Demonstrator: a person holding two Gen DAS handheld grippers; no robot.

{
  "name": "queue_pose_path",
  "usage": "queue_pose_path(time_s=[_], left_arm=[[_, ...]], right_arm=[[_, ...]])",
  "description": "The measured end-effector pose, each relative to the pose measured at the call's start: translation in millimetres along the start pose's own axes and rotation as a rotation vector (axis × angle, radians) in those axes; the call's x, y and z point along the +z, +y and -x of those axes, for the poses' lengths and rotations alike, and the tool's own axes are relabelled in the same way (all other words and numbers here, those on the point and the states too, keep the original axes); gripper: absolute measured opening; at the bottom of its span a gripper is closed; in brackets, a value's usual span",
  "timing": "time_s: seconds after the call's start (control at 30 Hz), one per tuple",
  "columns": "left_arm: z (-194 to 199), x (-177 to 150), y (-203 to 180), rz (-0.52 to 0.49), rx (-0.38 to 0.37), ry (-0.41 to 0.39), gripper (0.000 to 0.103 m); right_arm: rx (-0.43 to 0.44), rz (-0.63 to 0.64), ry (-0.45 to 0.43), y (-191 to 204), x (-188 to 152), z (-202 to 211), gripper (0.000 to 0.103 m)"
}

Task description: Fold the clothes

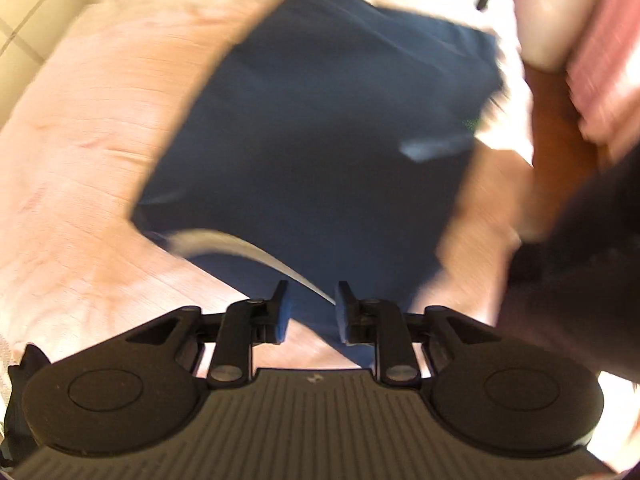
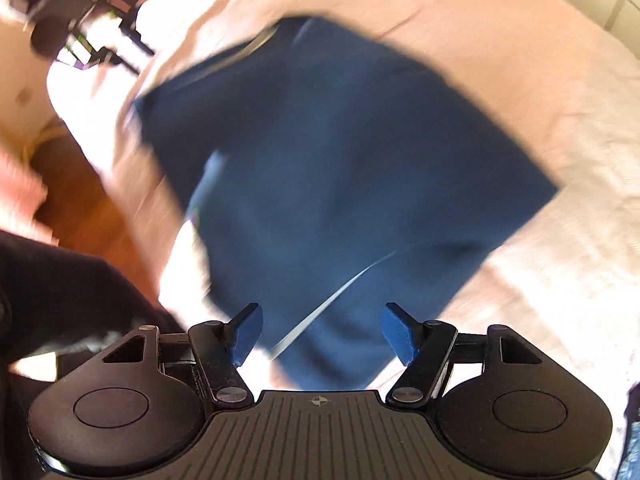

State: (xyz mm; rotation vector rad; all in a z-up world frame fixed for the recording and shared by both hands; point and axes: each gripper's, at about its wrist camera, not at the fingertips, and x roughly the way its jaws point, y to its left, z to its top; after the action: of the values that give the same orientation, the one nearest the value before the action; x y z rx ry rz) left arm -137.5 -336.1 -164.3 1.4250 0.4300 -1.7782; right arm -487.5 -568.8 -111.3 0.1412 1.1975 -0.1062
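Observation:
A navy blue garment [image 1: 320,120] lies folded flat on a pink bedspread [image 1: 88,152], with a thin white stripe [image 1: 240,244] across its near end. My left gripper [image 1: 311,312] hovers over that near edge; a narrow gap shows between its blue pads and nothing is pinched there. In the right wrist view the same garment [image 2: 340,152] fills the middle, its white stripe [image 2: 340,292] running toward my right gripper [image 2: 322,332]. That gripper stands wide open above the cloth with nothing in it. Both views are blurred.
The bed's edge drops to a brown wooden floor [image 1: 560,120] [image 2: 80,200]. A pink cloth [image 1: 608,60] lies beyond it. A person's dark clothing [image 1: 580,280] [image 2: 60,280] is close beside the grippers. Black furniture legs [image 2: 100,40] stand at the far side.

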Motion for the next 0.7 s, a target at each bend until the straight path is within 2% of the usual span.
queue_pose_path(time_s=[0.1,0.23,0.33,0.43,0.5,0.63,0.7], left_arm=[[-13,26,58,0.055,-0.014,-0.069,0.027],[-53,63,135,0.064,-0.106,-0.153,0.030],[-94,86,190,0.067,-0.221,-0.177,0.032],[-136,108,229,0.038,-0.357,-0.191,0.032],[-159,115,243,0.040,-0.451,-0.180,0.032],[-202,123,251,0.085,-0.649,-0.088,0.032],[-215,118,249,0.118,-0.695,-0.032,0.027]], right_arm=[[0.009,-0.043,-0.048,-38,36,11,0.069],[0.070,-0.055,-0.058,-85,86,6,0.069],[0.085,-0.047,-0.022,-107,121,-10,0.069],[0.139,0.007,0.034,-126,145,-22,0.069],[0.183,0.032,0.064,-143,159,-32,0.069],[0.295,0.041,0.095,-175,184,-67,0.069],[0.360,0.031,0.096,-190,194,-87,0.069]])
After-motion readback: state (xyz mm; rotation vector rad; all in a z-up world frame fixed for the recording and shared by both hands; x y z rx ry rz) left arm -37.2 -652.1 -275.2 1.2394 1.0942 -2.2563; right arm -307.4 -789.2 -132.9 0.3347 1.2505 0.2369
